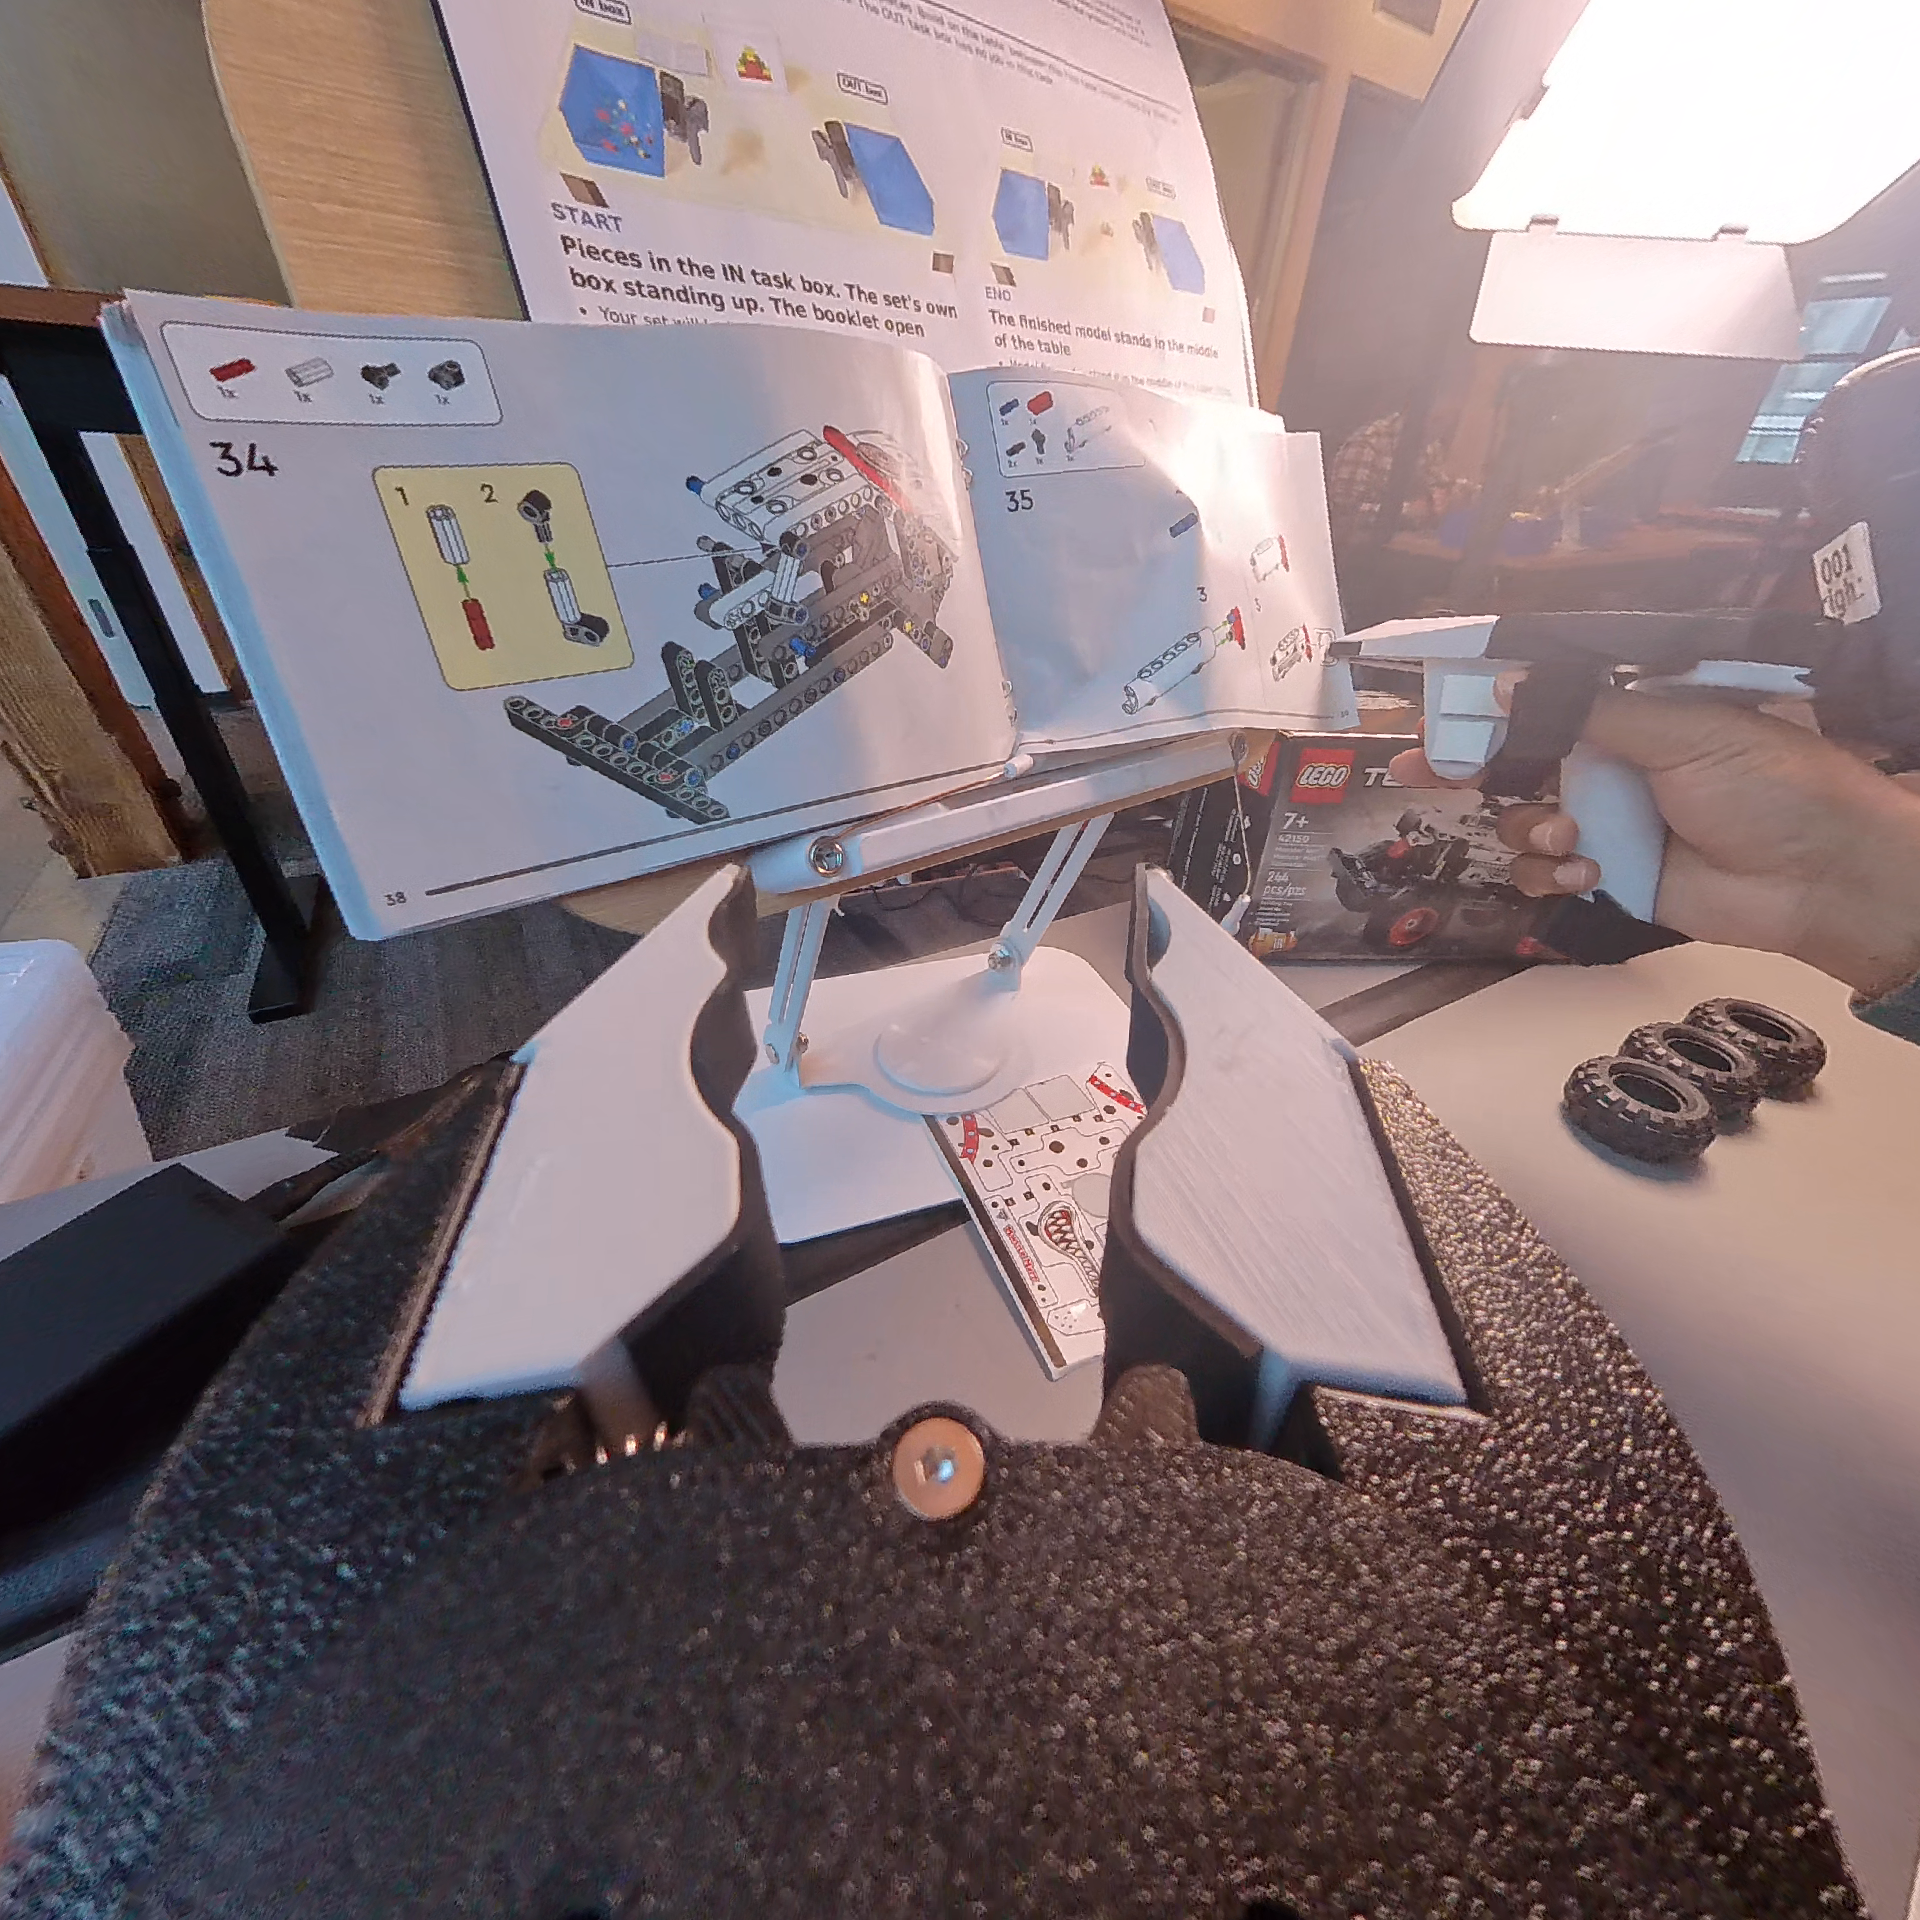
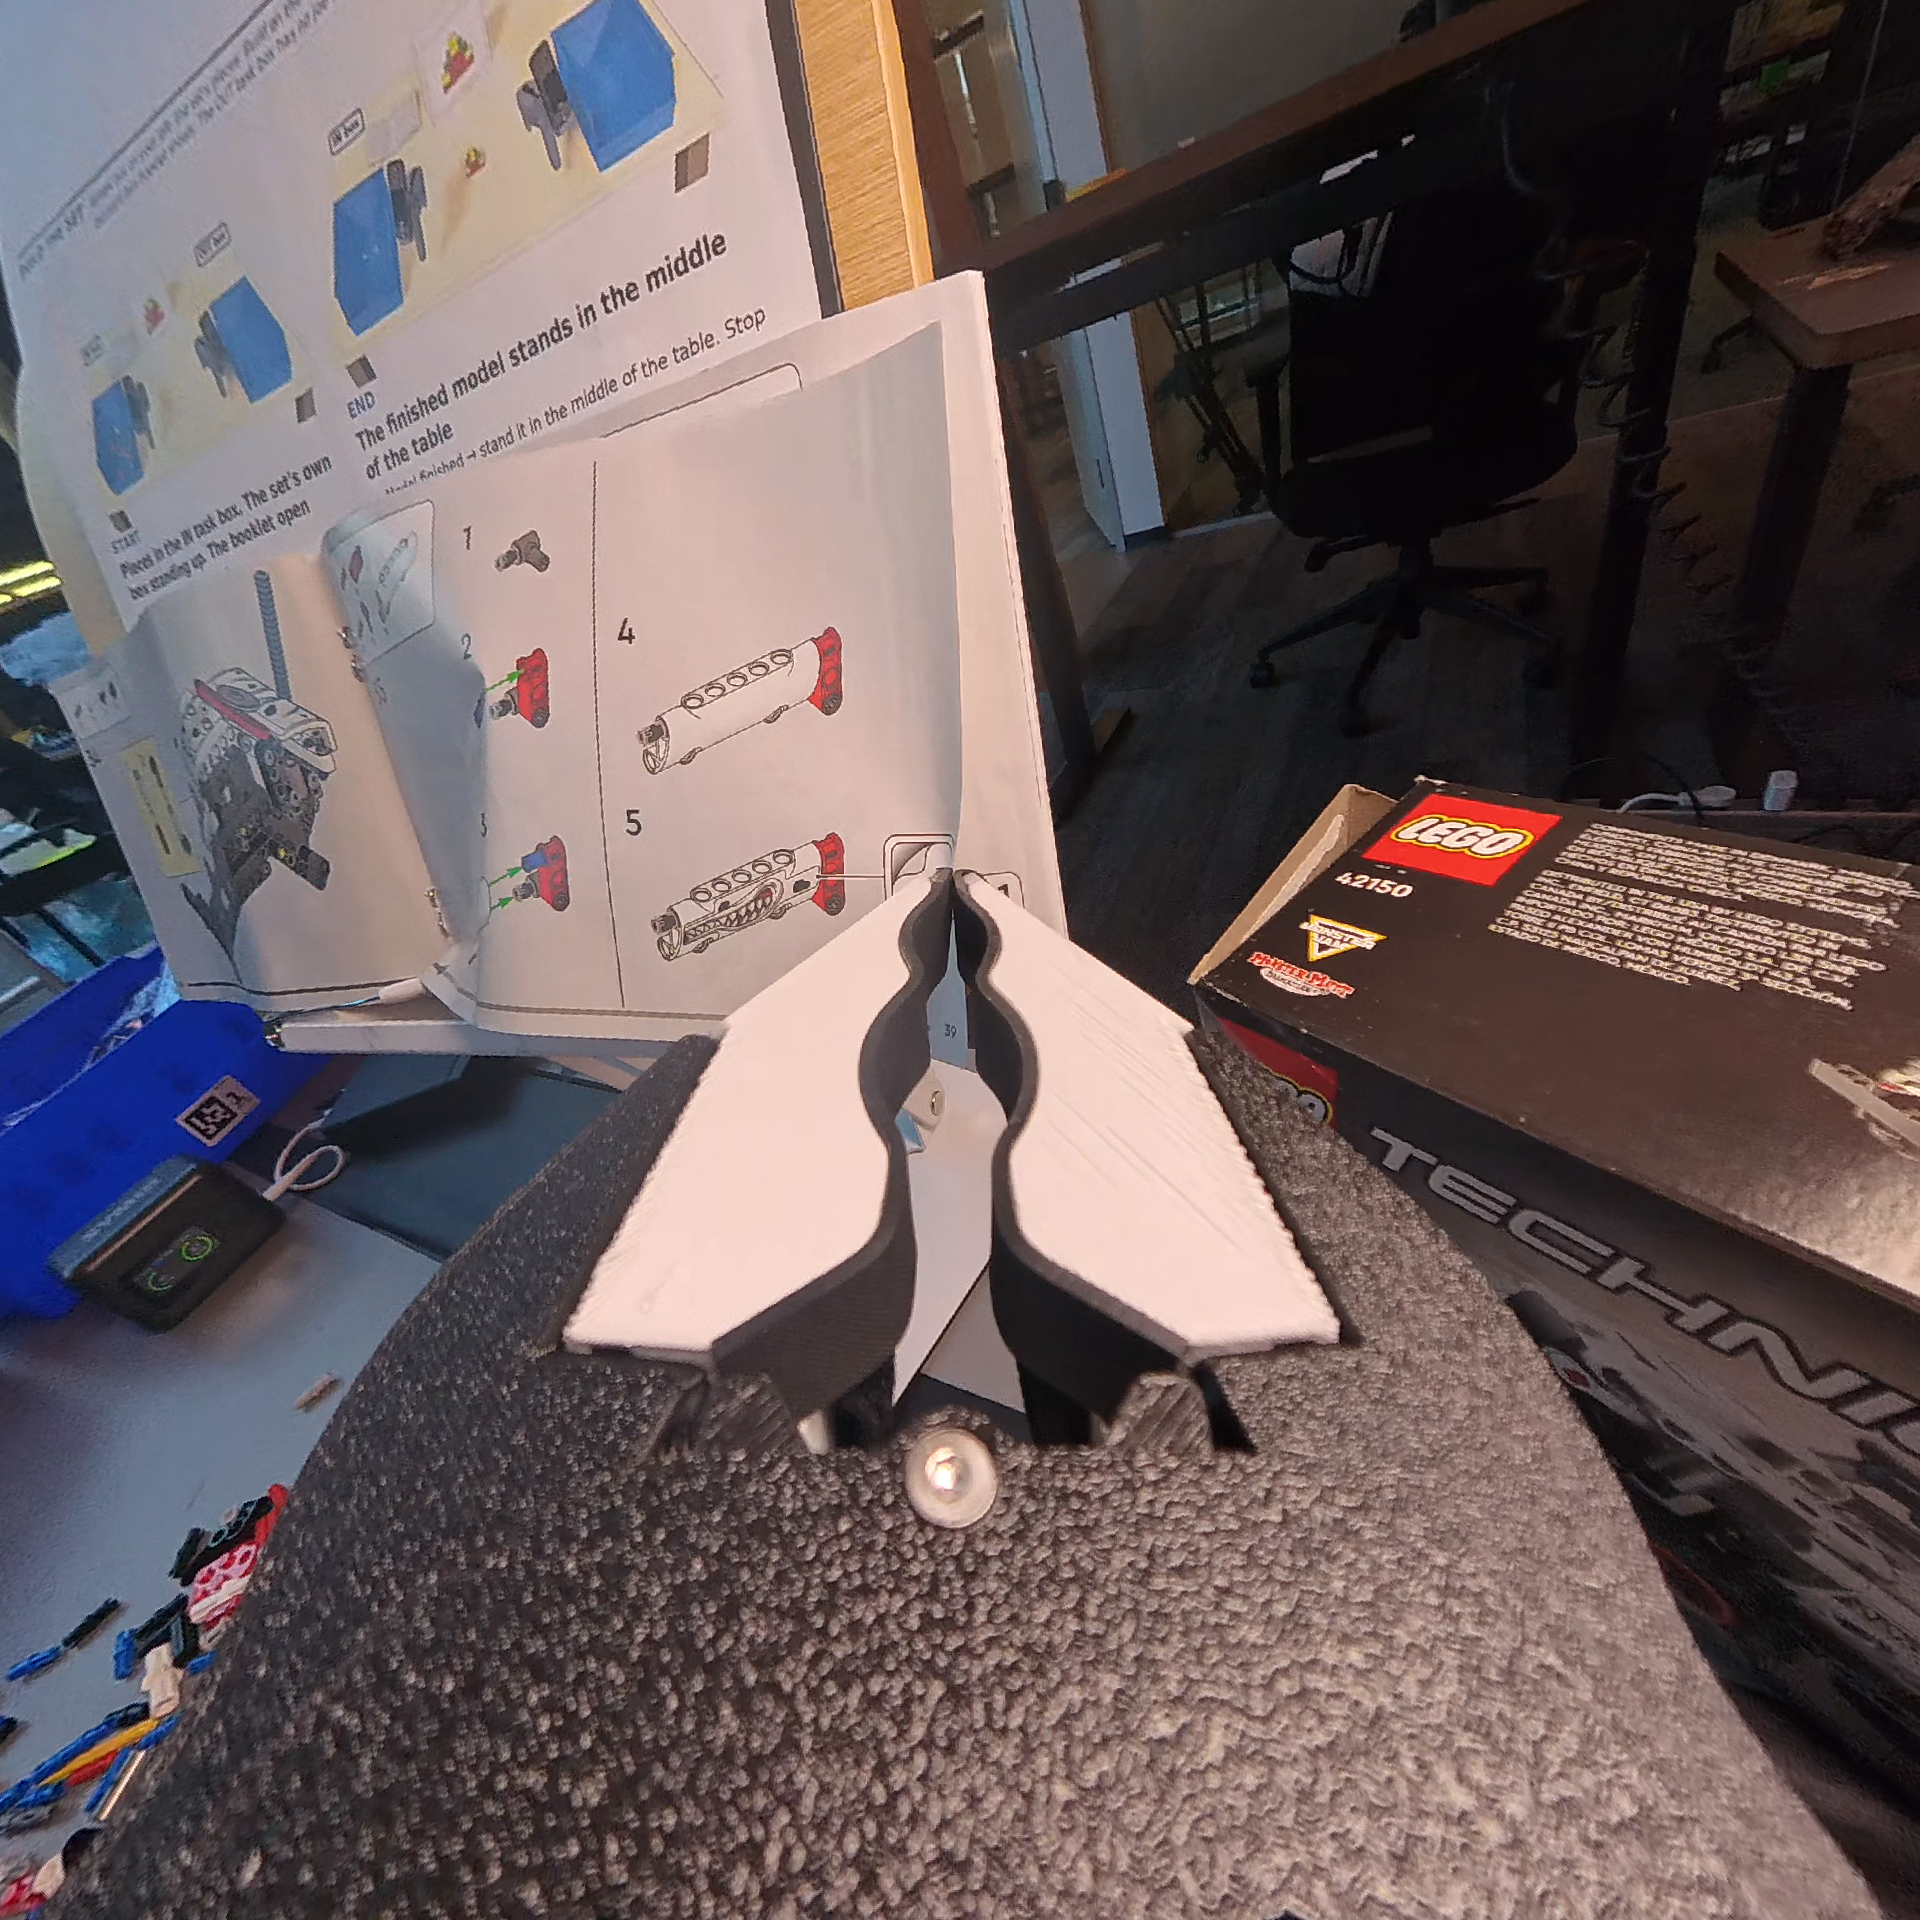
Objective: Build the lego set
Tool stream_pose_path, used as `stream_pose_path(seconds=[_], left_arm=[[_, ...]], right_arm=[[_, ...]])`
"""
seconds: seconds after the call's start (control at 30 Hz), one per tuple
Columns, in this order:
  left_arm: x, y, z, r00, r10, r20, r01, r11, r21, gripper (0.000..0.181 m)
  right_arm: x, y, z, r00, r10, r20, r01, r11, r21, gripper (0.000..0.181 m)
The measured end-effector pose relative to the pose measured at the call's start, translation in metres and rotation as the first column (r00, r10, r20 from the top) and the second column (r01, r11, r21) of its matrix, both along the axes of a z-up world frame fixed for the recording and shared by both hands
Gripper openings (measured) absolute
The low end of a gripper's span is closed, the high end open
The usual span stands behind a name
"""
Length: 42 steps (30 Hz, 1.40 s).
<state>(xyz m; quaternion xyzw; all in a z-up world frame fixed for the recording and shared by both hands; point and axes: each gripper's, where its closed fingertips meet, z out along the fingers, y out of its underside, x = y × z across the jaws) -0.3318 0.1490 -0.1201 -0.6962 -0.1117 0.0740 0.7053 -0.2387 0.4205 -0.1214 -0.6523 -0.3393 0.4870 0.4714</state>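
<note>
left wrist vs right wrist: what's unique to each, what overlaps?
Left wrist only: three tyres, sticker sheet, stand base, open left gripper, hand holding the right gripper.
Right wrist only: blue bin, loose pieces, black device, office chair.
Both: booklet on its stand, poster, set box, right gripper closed at the page edge.

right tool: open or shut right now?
Shut. The right tool has its fingertips meeting at the booklet page's lower edge; whether it pinches the paper, cannot tell.
</note>
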Motion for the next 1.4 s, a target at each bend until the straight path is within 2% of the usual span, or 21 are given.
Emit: stream_pose_path(seconds=[0.2,0.3,0.37,0.5,0.6,0.8,0.93,1.13,1.4], left_arm=[[-0.003,-0.001,-0.001,1.0,0.006,0.003,-0.006,1.0,-0.002,0.072],[-0.006,-0.002,-0.001,1.0,0.01,0.008,-0.01,1.0,0.002,0.072],[-0.006,-0.003,-0.001,1.0,0.011,0.011,-0.011,1.0,0.003,0.072],[-0.008,-0.005,0.002,1.0,0.014,0.014,-0.014,1.0,0.011,0.072],[-0.012,-0.011,0.007,1.0,0.022,0.022,-0.023,0.999,0.033,0.072],[-0.024,-0.024,0.018,0.998,0.052,0.034,-0.054,0.996,0.074,0.072],[-0.031,-0.028,0.017,0.997,0.066,0.049,-0.069,0.995,0.077,0.071],[-0.035,-0.028,0.013,0.996,0.07,0.061,-0.074,0.995,0.069,0.071],[-0.035,-0.025,0.009,0.995,0.065,0.071,-0.07,0.996,0.061,0.071]], right_arm=[[0.003,-0.019,0.02,0.993,0.073,-0.095,-0.073,0.997,0.001,0.0],[0.0,-0.054,0.036,0.963,0.206,-0.175,-0.207,0.978,0.011,0.0],[-0.01,-0.085,0.039,0.932,0.318,-0.176,-0.321,0.947,0.01,0.0],[-0.04,-0.14,0.03,0.882,0.464,-0.086,-0.461,0.886,0.046,0.0],[-0.068,-0.176,0.02,0.849,0.528,-0.02,-0.526,0.849,0.056,0.0],[-0.123,-0.232,0.003,0.814,0.571,0.108,-0.581,0.804,0.126,0.0],[-0.145,-0.26,-0.011,0.785,0.591,0.186,-0.618,0.769,0.162,0.001],[-0.149,-0.282,-0.014,0.763,0.62,0.183,-0.646,0.743,0.176,0.004],[-0.134,-0.282,-0.006,0.766,0.622,0.161,-0.643,0.74,0.198,0.001]])
